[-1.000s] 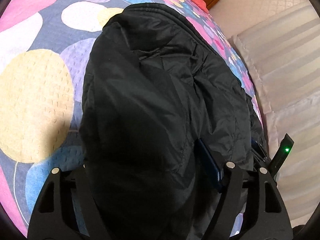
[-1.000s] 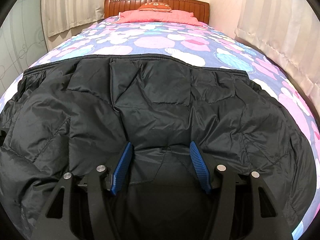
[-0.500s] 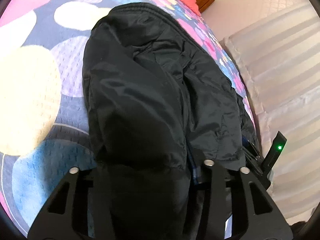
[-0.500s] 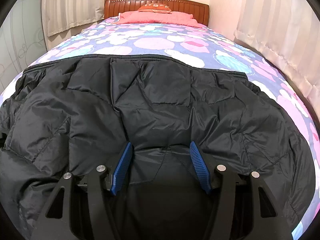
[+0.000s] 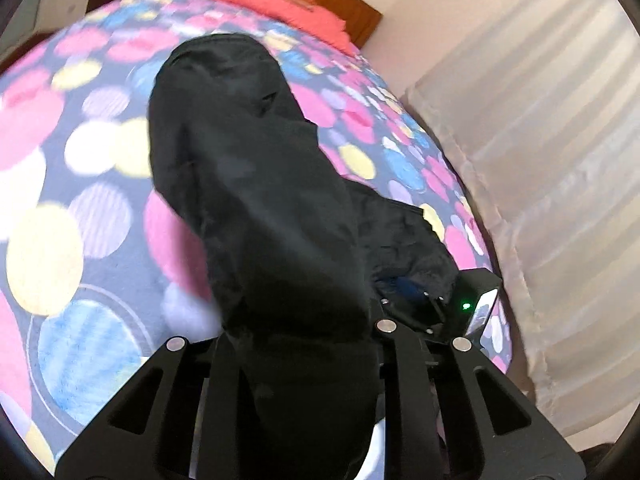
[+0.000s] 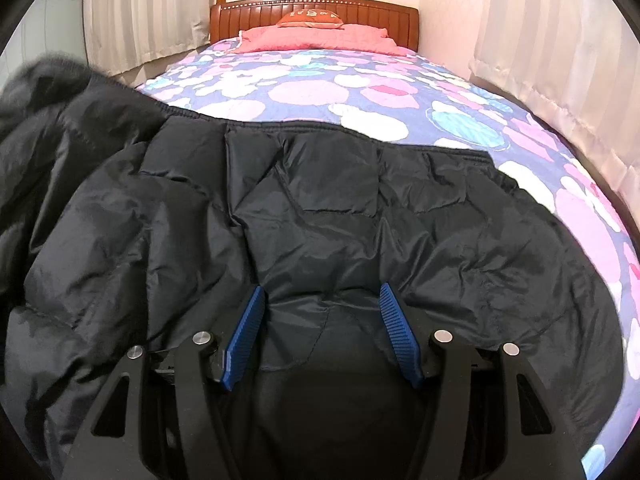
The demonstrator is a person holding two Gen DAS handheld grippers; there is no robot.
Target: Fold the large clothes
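- Readable writing: the orange cushion (image 6: 311, 19) at the top centre of the right wrist view is carrying pale characters, too small to read. No brand or label is showing on the garment.
- Garment: the black jacket (image 6: 328, 216) is a quilted, slightly glossy piece with stitched panel seams. In the right wrist view it is lying spread across the near end of the bed and filling the lower two thirds of the frame. Its straight hem edge is running across the middle of the frame.
- At the upper left of that view, one side of the jacket is standing raised off the bedspread (image 6: 360, 92).
- In the left wrist view the jacket (image 5: 260, 200) is appearing as a long, blurred dark fold running from the bottom centre to the upper middle of the frame.
- Left gripper (image 5: 304, 344): fabric is bunching between its fingers and covering the pads, so the jaw gap cannot be determined; the jacket appears to be held there.
- Right gripper (image 6: 322, 332): its blue ribbed pads (image 6: 248, 332) are standing wide apart, with jacket fabric lying between them, ungripped.
- The right gripper body, showing a green light (image 5: 465, 305), is sitting at the lower right of the left wrist view.
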